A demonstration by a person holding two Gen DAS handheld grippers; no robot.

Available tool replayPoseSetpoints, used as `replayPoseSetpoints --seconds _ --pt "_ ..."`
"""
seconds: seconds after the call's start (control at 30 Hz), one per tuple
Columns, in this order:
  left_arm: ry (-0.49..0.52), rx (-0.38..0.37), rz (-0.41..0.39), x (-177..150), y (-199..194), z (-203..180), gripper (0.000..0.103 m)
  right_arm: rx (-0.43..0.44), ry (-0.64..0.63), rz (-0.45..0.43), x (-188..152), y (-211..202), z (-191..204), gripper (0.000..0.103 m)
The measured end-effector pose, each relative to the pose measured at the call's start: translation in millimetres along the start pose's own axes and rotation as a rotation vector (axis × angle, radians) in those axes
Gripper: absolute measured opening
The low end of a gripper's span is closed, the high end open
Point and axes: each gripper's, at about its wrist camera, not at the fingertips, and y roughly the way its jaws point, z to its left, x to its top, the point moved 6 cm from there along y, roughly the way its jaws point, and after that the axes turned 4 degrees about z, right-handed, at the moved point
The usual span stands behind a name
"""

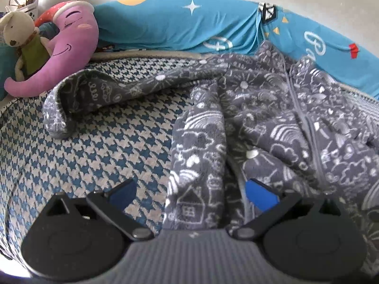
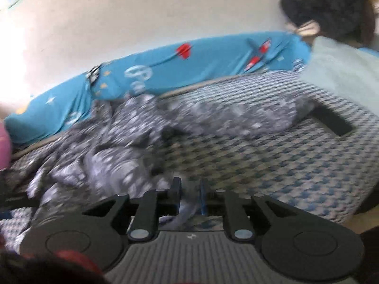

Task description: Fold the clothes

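Left gripper [image 1: 191, 194] spread wide over the robe [image 1: 260, 123], crumpled on the bed [image 1: 94, 146]. Right gripper [image 2: 190, 197] pinches the robe's hem. Bare bedding left; bolster [image 1: 170, 26] bounds the far edge.

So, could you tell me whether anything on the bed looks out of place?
Only the grey patterned garment: it lies crumpled, one sleeve flung sideways over the houndstooth cover. Nothing looks damaged or spilled.
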Motion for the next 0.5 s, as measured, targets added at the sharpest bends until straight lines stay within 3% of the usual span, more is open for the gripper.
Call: replayPoseSetpoints --seconds 0.17,0.5 --pt "-0.024 -0.039 -0.024 -5.9 -18.4 6.1 0.103 0.013 0.041 0.033 0.4 3.7 -15.9 0.015" --pt "0.017 -0.056 -0.014 -24.6 -32.0 -2.1 0.103 0.185 0.026 0.119 8.7 22.6 9.4 0.018"
